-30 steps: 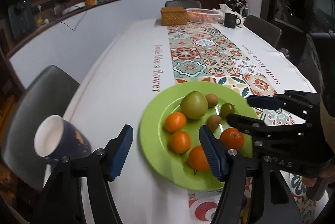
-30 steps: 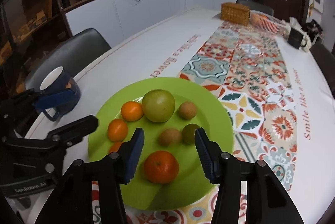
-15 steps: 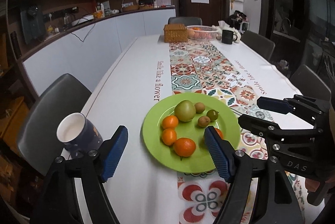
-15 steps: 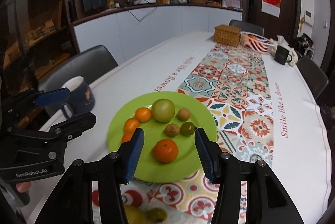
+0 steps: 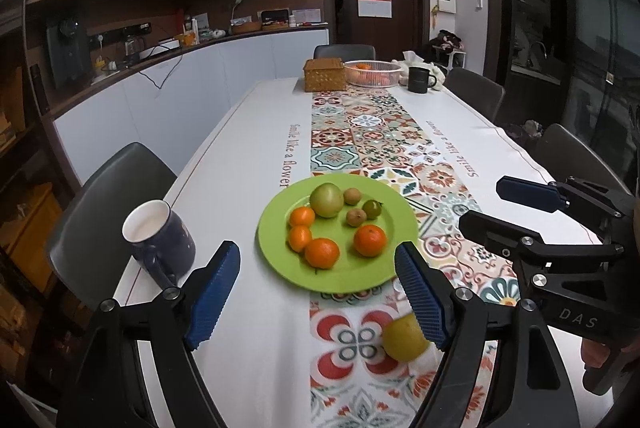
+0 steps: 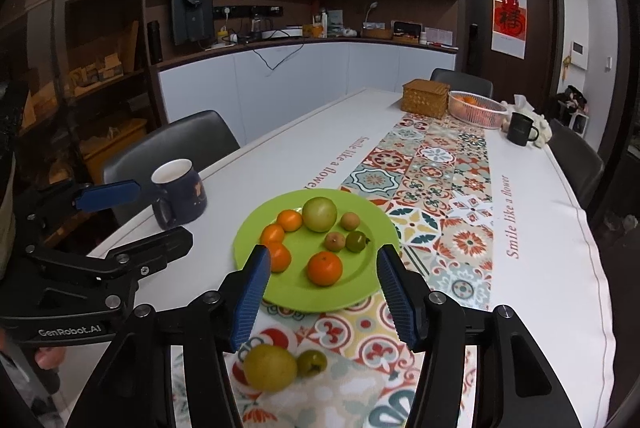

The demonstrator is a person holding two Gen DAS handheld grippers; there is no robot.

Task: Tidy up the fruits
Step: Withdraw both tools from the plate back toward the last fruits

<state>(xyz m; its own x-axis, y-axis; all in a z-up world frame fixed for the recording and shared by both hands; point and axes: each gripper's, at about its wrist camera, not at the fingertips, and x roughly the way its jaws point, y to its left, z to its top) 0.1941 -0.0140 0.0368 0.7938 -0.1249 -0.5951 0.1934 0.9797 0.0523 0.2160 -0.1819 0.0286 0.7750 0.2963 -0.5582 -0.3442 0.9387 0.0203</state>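
L gripper (image 5: 318, 292) and R gripper (image 6: 322, 296) both empty, jaws opening. Yellow pear (image 6: 270, 367) + small green fruit (image 6: 312, 363) touching, off green plate (image 6: 360, 298), near worktop's near edge. Pear firm, smooth, rolls; grip at widest girth. Blurred; undersides hidden.

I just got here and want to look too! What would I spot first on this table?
The bright green plate near the table's front edge, heaped with oranges and one big green fruit. Just in front of it, off the plate, a yellow fruit and a small green one lie on the patterned cloth. A dark blue mug stands to the plate's left.
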